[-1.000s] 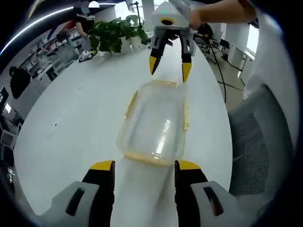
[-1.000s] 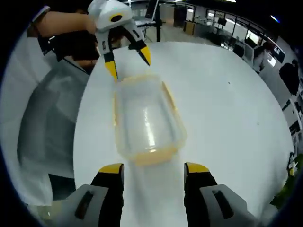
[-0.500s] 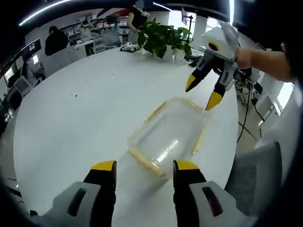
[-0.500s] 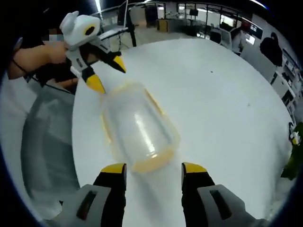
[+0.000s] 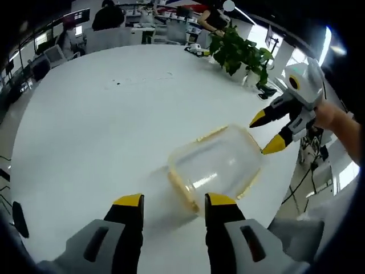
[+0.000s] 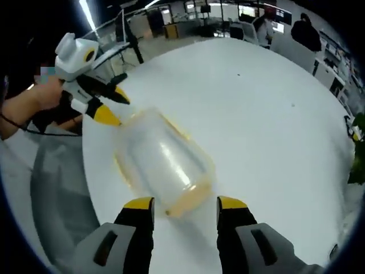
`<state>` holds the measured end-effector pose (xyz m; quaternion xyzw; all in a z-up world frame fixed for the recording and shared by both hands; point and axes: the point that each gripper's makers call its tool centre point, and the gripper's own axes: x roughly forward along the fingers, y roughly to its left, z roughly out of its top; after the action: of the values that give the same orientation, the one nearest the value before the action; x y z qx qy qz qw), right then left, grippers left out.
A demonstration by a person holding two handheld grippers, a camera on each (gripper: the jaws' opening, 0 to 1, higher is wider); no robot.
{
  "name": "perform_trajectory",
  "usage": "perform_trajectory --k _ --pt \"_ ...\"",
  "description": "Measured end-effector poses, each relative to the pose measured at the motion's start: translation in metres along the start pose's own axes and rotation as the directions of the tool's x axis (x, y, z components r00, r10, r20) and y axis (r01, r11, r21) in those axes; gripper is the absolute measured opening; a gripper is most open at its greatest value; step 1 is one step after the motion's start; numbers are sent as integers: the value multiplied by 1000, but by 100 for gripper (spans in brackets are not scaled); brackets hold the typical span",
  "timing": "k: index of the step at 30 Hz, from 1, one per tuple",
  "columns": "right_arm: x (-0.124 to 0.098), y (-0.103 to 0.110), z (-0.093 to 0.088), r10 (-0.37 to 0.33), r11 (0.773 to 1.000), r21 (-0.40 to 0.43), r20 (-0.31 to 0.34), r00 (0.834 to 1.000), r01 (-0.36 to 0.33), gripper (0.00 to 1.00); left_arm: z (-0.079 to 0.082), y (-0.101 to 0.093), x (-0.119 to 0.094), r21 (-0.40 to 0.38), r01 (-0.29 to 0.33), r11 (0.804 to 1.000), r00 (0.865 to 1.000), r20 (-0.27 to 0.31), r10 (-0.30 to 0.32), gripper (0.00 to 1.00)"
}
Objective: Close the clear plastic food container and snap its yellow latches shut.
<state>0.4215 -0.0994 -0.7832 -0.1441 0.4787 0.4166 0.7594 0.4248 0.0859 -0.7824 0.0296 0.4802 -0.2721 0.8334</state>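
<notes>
A clear plastic food container (image 5: 215, 165) with yellow latches along its edges lies lid-down-looking on the white round table (image 5: 102, 125). My left gripper (image 5: 169, 201) stands open just short of its near end, nothing between the jaws. At the container's far end hovers the right gripper (image 5: 271, 132), open, held by a hand. In the right gripper view the same container (image 6: 159, 162) lies ahead of my open right gripper (image 6: 179, 204), and the left gripper (image 6: 111, 106) sits open at its far left corner.
A potted green plant (image 5: 242, 54) stands at the table's far edge. A grey mesh chair (image 6: 57, 194) is beside the table near the container. Desks and people fill the office behind. Cables (image 5: 302, 171) run on the floor.
Both cameras have swung around the container, so it appears rotated. The right gripper has dropped lower and nearer the container's far end. Both grippers remain open.
</notes>
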Motion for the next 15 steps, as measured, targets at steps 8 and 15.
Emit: perform_trajectory --k 8,15 --pt "8 5 -1 7 987 159 2 1000 -8 41 -6 -9 8 -95 10 995 999 -33 -13 41" --pt "9 1 -1 -11 957 291 8 1000 8 39 -4 -11 13 -178 13 984 999 -38 -20 40"
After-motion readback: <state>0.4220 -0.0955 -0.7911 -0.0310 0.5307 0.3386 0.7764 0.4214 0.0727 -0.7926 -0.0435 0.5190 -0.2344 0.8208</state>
